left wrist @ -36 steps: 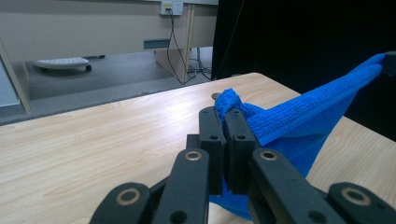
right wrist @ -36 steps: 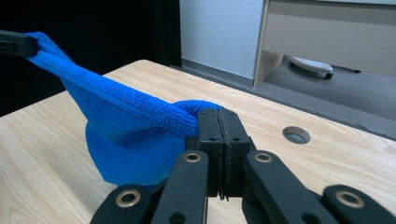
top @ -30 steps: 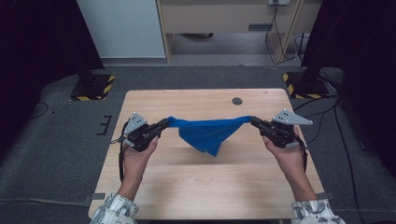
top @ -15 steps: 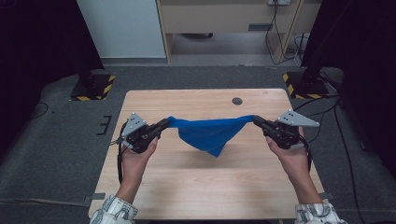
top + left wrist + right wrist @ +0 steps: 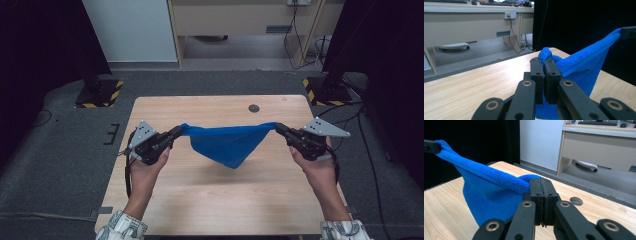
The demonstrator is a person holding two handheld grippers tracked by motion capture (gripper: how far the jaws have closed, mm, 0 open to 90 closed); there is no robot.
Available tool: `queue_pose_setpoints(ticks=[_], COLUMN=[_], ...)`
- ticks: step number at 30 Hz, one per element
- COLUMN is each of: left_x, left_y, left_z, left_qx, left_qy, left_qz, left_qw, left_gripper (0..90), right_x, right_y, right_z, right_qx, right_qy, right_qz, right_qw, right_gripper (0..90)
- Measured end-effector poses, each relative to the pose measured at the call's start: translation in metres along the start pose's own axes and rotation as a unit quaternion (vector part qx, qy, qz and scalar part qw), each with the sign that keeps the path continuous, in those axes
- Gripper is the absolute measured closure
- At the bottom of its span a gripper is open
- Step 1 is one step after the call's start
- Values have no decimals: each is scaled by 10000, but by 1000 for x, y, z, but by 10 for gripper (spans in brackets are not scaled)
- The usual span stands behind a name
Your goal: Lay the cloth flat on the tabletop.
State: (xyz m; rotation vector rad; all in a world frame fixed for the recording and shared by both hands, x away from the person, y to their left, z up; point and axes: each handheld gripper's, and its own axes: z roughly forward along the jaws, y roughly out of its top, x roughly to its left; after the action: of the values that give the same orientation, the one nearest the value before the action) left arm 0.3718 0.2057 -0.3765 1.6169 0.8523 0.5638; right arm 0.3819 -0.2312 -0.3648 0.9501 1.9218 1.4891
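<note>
At the left of the high view, we see the left hand-held gripper [image 5: 176,134] held by a hand [image 5: 145,167] above the wooden table [image 5: 215,200], its jaws clamped together on one corner of a blue cloth [image 5: 227,142]. From the left gripper view we see that corner bunched up between the two black jaws, a small tuft poking out past their tips, and the towel-like weave rising toward the upper right of the frame. Moving to the middle of the high view, we find the cloth stretched in a taut line between the two grippers, its top edge nearly level and the rest hanging in a triangle whose point comes down toward the table; we cannot tell whether that point touches the wood. Just above it, toward the upper middle, sits a small round hole [image 5: 254,108] in the table. At the right, the right hand-held gripper [image 5: 280,129] is pinched shut on the opposite corner of the cloth, with the other hand [image 5: 316,167] behind it and a cable trailing toward the right edge.
</note>
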Motion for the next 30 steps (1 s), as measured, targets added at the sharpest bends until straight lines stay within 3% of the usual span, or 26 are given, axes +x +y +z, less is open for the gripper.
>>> queue_pose_setpoints(ticks=[15, 23, 30], left_x=[-9, -13, -33], left_y=[3, 4, 9], left_z=[-13, -17, -40], left_qx=[-110, -44, -33], left_qy=[-81, -147, -269], left_qz=[67, 55, 221], left_qw=[9999, 9999, 9994], left_gripper=[870, 867, 855], right_x=[1, 6, 15], right_y=[3, 4, 10], right_z=[-4, -16, -42], right_qx=[-64, -103, -313], right_qy=[-8, 30, 69], right_qz=[0, -64, -121], right_qw=[10000, 9999, 9994], right_gripper=[892, 892, 891])
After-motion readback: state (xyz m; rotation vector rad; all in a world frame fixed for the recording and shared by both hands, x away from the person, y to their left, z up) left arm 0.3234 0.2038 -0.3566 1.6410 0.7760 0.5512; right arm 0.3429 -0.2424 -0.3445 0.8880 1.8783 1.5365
